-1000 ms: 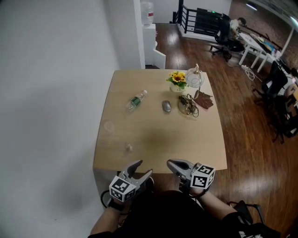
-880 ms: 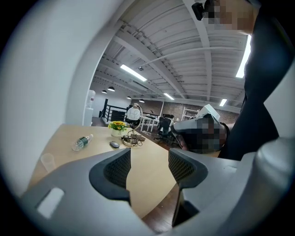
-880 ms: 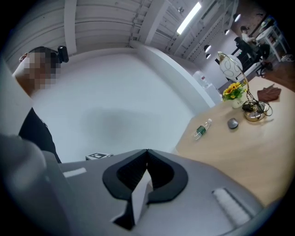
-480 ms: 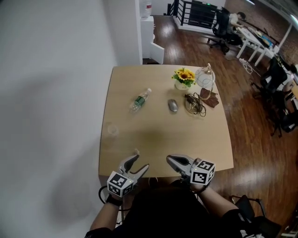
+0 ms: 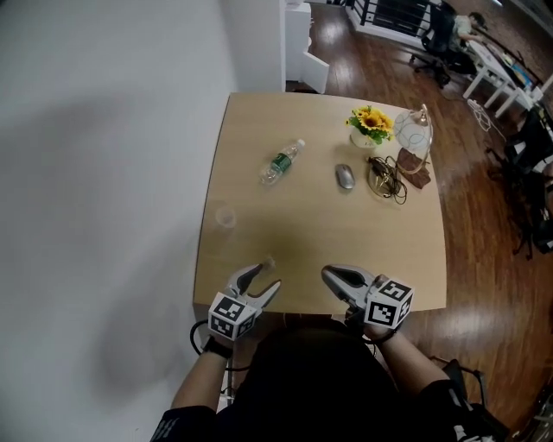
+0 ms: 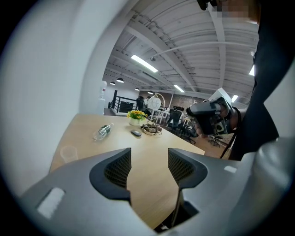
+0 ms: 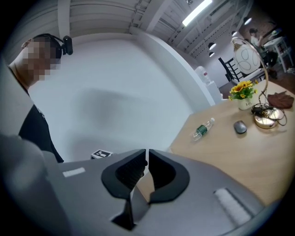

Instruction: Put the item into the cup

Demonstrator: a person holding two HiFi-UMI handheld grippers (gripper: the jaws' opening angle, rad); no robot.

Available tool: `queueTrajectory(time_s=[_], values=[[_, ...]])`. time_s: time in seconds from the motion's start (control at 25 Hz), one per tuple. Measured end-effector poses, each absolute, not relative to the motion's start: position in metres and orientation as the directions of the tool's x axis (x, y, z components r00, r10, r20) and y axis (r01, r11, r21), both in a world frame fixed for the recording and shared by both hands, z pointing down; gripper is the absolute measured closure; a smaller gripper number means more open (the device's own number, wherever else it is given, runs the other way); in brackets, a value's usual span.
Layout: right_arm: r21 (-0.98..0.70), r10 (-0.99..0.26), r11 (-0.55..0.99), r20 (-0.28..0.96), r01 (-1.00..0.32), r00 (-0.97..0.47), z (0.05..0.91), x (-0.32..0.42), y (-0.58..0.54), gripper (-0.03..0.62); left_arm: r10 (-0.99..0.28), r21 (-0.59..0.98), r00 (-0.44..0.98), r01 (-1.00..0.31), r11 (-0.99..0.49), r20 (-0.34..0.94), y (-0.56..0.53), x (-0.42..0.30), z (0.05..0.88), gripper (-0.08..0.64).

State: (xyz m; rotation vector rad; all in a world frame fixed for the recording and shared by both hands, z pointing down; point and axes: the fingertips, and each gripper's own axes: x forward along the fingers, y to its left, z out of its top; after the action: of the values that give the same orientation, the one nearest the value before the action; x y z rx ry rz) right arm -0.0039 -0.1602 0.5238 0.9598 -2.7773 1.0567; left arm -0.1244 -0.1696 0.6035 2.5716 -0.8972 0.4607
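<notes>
Now both grippers hover over the table's [image 5: 406, 259] near edge: left gripper [image 5: 266, 278] spread and empty, right gripper [image 5: 327, 273] pressed together on nothing. A small pale item [image 5: 270, 259] lies just beyond the left gripper's tips, the clear cup [image 5: 225, 216] farther left.

You stand at a square light-wood table [image 5: 320, 233] set close beside a plain white wall [image 5: 104, 173] on your left; the floor [image 5: 484, 250] around it is dark, polished wood boards. Past the table's far side are a black railing [image 5: 393, 10], a black office chair [image 5: 436, 33] and white desks [image 5: 492, 65] — overhead, strip lights [image 6: 144, 64] run along a white beamed ceiling [image 6: 184, 41].
</notes>
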Motion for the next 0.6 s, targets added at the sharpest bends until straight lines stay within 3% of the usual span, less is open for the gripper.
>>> queueTrajectory(time_s=[0.2, 0.6], values=[[-0.566, -0.522, 0.597, 0.264, -0.569, -0.811, 0.536, -0.011, -0.169, 0.509, -0.532, 0.224, 0.671, -0.705, -0.672, 0.516, -0.188, -0.140, 0.650, 0.330], [-0.556, -0.511, 0.585, 0.313, -0.591, -0.800, 0.556, -0.010, -0.185, 0.499, -0.413, 0.225, 0.563, -0.747, -0.626, 0.716, -0.214, -0.135, 0.744, 0.378]])
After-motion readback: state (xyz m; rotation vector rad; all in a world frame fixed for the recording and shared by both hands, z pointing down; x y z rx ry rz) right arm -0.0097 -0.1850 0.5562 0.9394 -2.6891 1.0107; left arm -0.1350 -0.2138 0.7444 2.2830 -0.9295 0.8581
